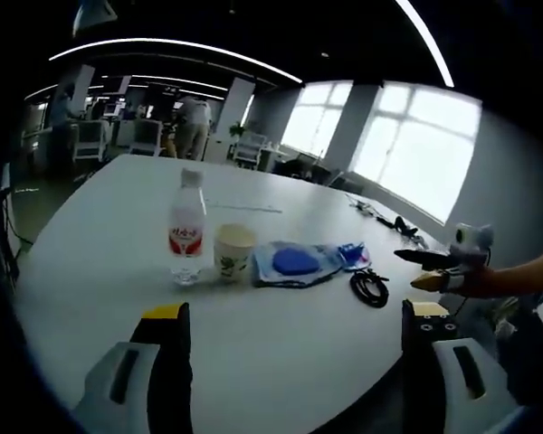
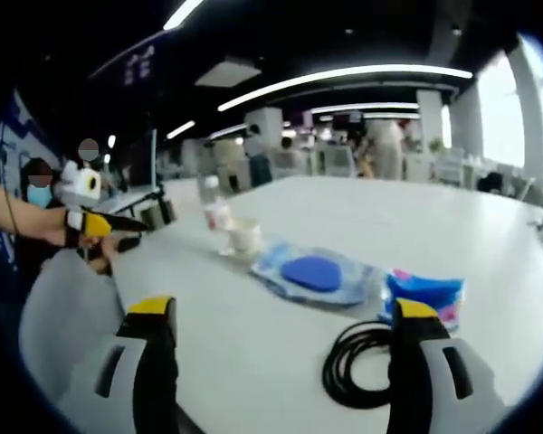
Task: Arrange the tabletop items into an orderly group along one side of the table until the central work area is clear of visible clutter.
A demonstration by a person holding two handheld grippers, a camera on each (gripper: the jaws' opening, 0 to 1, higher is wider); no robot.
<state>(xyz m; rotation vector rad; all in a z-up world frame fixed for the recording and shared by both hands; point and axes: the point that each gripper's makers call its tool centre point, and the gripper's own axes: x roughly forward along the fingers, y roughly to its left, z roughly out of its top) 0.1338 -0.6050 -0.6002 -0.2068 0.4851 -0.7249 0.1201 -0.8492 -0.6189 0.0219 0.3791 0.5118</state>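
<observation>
Left gripper view: left tongs (image 1: 294, 325) open, holding nothing, over the white desk (image 1: 253, 362). Farther off, water bottle (image 1: 187, 228), paper cup (image 1: 233, 250), blue pouch (image 1: 294, 263), black cable (image 1: 369, 287) in a row.
Right gripper view: right tongs (image 2: 285, 321) open, holding nothing; cable (image 2: 348, 362) nearest, blue packet (image 2: 423, 294) just beyond.

From my left gripper (image 1: 290, 330), jaws spread wide, I have bare white table (image 1: 281, 362) straight ahead, nothing between the jaws and the row of items. That row blocks the way beyond: a water bottle (image 1: 187, 226) ahead and slightly left, a paper cup (image 1: 233, 250) just beside it, a clear bag holding a blue pad (image 1: 297, 263) ahead, a black cable coil (image 1: 369, 287) ahead-right. Beyond the row the tabletop is open. The right gripper (image 1: 434, 262) hangs at the right edge, off the table. From that right gripper (image 2: 281, 325), the coil (image 2: 357, 362) lies just ahead by the right jaw, a blue packet (image 2: 425, 294) beyond it; ahead-left is free surface.
</observation>
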